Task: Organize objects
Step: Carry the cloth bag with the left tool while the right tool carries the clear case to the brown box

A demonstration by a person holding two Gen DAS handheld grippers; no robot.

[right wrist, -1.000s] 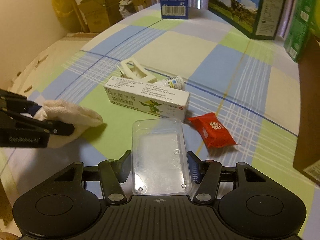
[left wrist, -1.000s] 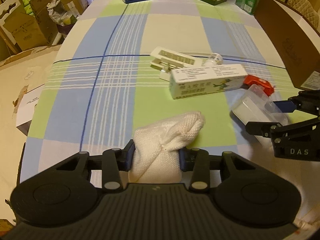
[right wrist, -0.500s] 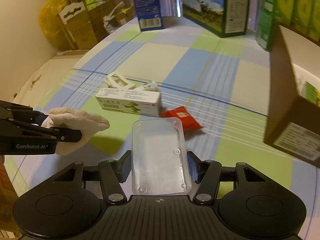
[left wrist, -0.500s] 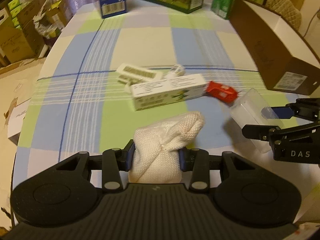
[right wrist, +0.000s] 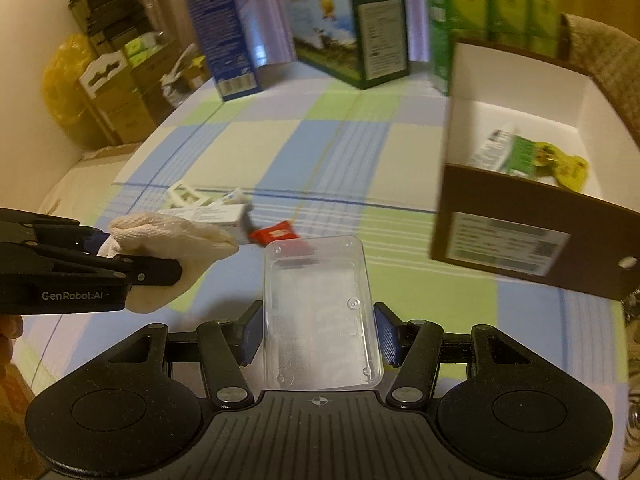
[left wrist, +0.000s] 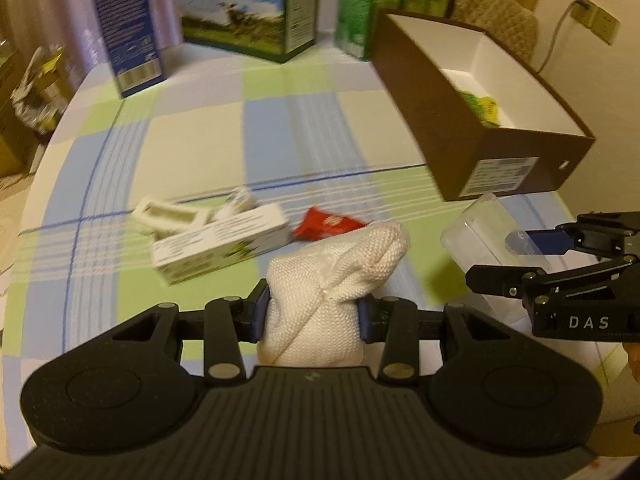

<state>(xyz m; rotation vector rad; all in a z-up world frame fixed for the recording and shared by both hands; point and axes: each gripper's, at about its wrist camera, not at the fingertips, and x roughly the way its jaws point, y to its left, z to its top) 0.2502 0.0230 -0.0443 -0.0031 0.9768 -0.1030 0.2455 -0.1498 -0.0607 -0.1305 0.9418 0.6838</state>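
- Left claw (left wrist: pixel 311 314) — clenched on a white knitted cloth (left wrist: pixel 332 280), held above the checked surface (left wrist: pixel 192 152) at lower centre of the left wrist view; the bundle bulges out ahead of the pads, so the grip is on soft bulk only.
- Left of centre in that view, loose things lie on the surface: a white tray (left wrist: pixel 168 214), a small bottle (left wrist: pixel 240 202), a long white carton (left wrist: pixel 220 246) and a red packet (left wrist: pixel 328 226), all close together and partly touching.
- Right claw (right wrist: pixel 320 338) — grasping a clear plastic tub (right wrist: pixel 320 312) by its side walls, lower centre of the right wrist view, lifted clear of the surface.
- Far right, the open brown box (right wrist: pixel 516 236) sits with a few green and yellow packs already inside — likely where both loads go.
- Risks, as I judge them: the cloth could sag or slip free if the squeeze eases; the thin tub could flex and pop out of the pads; and with both claws near each other and heading for one opening, they could knock together or catch the box's near wall.
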